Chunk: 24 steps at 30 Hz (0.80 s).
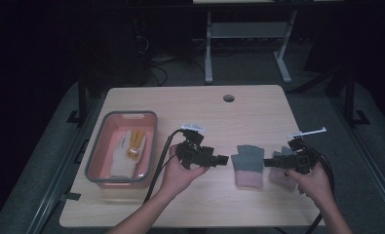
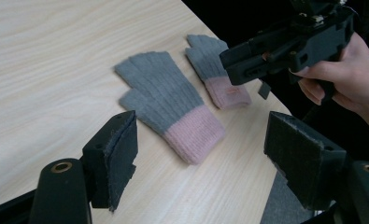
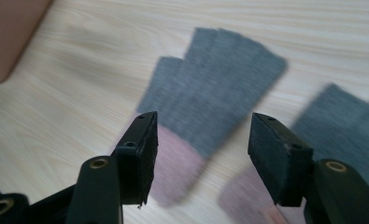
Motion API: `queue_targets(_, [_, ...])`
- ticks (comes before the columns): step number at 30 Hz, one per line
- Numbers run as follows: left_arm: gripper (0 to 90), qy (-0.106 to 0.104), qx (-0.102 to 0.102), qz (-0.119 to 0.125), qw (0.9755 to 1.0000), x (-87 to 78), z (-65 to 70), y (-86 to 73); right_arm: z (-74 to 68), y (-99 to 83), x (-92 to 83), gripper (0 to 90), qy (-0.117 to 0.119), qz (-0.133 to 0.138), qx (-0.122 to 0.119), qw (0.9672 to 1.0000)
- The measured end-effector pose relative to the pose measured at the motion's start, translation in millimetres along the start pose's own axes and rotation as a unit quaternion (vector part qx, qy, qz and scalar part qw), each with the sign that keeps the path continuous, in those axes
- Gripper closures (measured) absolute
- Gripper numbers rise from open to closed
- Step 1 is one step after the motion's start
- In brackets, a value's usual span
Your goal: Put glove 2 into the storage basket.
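Gloves [image 1: 247, 165] flat on desk [image 1: 195, 105]; left gripper [image 1: 222, 160] and right gripper [image 1: 267, 163] level, facing inward, jaws apart and empty.

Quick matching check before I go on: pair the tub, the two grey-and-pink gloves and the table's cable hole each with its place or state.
Things:
1. pink tub
2. glove between the hand-held grippers
3. second glove
4. cable hole

Places:
A. partly under the right hand-held gripper
B. far table edge
C. holds white and yellow gloves
D. flat, in the open

Pairs: 1-C, 2-D, 3-A, 4-B
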State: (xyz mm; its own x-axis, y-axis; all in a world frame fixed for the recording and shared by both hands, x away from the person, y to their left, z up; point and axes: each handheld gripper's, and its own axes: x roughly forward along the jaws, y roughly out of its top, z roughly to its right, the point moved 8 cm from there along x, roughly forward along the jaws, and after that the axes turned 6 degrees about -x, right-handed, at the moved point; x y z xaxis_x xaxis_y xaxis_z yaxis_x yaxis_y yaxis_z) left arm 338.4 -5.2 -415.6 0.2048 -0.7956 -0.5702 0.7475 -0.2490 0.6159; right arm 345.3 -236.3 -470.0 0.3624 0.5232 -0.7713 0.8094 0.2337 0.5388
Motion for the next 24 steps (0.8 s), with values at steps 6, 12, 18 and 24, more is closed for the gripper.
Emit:
queue_targets(6, [25.7,-0.005,0.005,-0.005,1.0000,8.6,4.3,-3.6,17.3,-13.0,-2.9,44.6,-0.030,-0.014,0.011,0.9994])
queue_targets(12, [25.5,-0.010,0.005,-0.009,0.9999,16.1,6.6,-6.9,30.7,-24.9,-2.0,46.2,-0.055,-0.027,0.020,0.9979])
queue_targets(18, [25.5,-0.016,0.004,-0.013,0.9998,21.7,8.0,-9.6,42.0,-32.8,-3.3,46.8,-0.086,-0.038,0.018,0.9955])
queue_targets(24, [25.5,-0.016,0.002,-0.018,0.9997,26.3,8.3,-13.0,51.0,-42.2,0.4,49.3,-0.104,-0.052,0.017,0.9931])
